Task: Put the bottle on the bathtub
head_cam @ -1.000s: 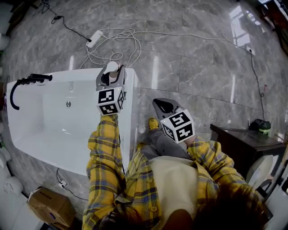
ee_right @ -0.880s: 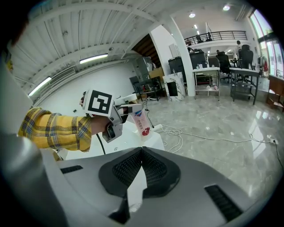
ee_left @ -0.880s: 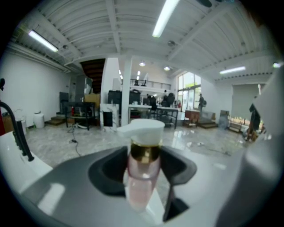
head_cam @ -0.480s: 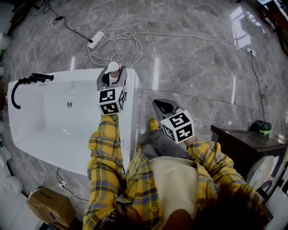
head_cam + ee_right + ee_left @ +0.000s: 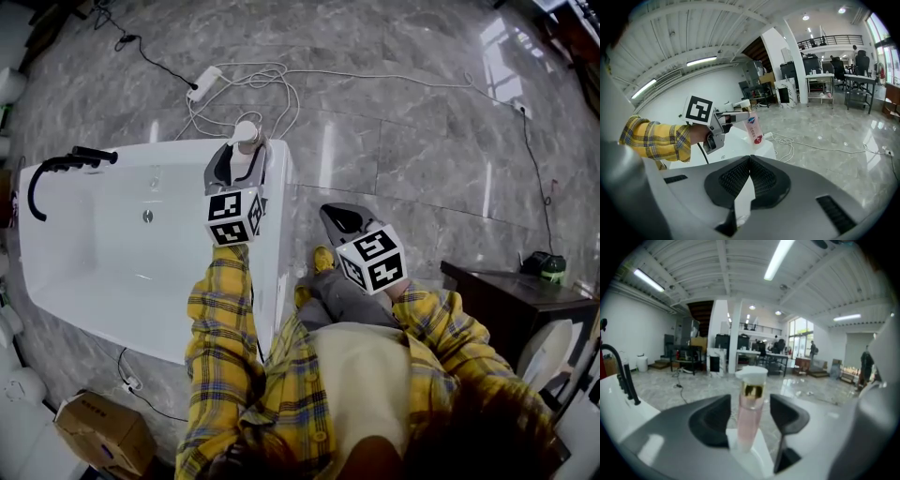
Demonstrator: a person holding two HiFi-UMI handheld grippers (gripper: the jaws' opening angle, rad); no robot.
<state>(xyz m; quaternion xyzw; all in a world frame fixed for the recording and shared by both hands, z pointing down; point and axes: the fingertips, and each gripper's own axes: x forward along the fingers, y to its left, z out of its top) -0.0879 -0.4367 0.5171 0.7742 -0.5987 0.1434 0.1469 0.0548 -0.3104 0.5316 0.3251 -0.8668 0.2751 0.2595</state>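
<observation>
A pink bottle (image 5: 247, 139) with a white cap stands upright on the far right corner of the white bathtub's rim (image 5: 187, 148). My left gripper (image 5: 242, 152) reaches over that corner, and the bottle (image 5: 749, 427) is between its jaws. Those jaws have just been opening, and a gap shows on each side of the bottle, so the left gripper (image 5: 750, 404) is open. In the right gripper view the bottle (image 5: 753, 129) leans slightly at the left gripper's (image 5: 733, 116) tip. My right gripper (image 5: 336, 217) hangs over the floor right of the tub, shut (image 5: 749, 161) and empty.
A black faucet (image 5: 56, 173) arches over the tub's far left end. A power strip with white cables (image 5: 202, 80) lies on the marble floor beyond the tub. A dark table (image 5: 506, 300) stands at right, a cardboard box (image 5: 98, 431) at lower left.
The left gripper's jaws stand a little wider around the bottle than a second ago. Neither arm has moved noticeably; the view has shifted slightly.
</observation>
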